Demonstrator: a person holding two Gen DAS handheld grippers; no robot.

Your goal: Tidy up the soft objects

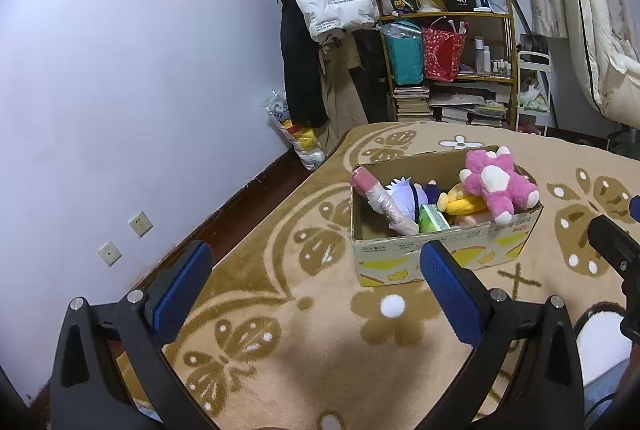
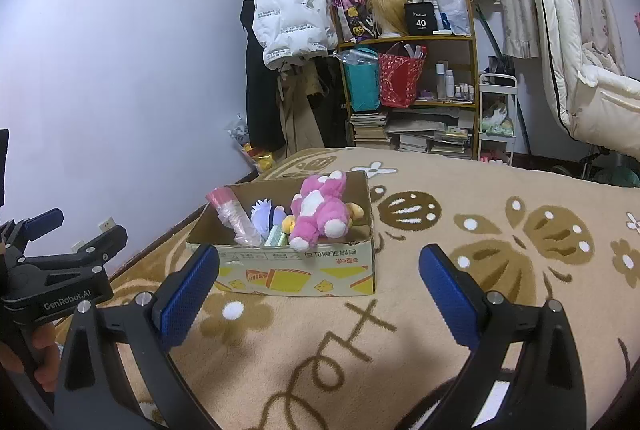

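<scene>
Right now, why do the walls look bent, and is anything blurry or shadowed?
Left wrist view: fisheye lens bows the wall; a soft shadow lies on the carpet between the open left tool. Right wrist view: same bending, cardboard box sharp, dark corners, right tool open.

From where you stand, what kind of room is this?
Most likely a bedroom. A patterned blanket covers what looks like a bed, a white puffer jacket hangs by the wall, and a shelf holds bags, bottles and books. A cardboard box of plush toys sits on the blanket.
</scene>
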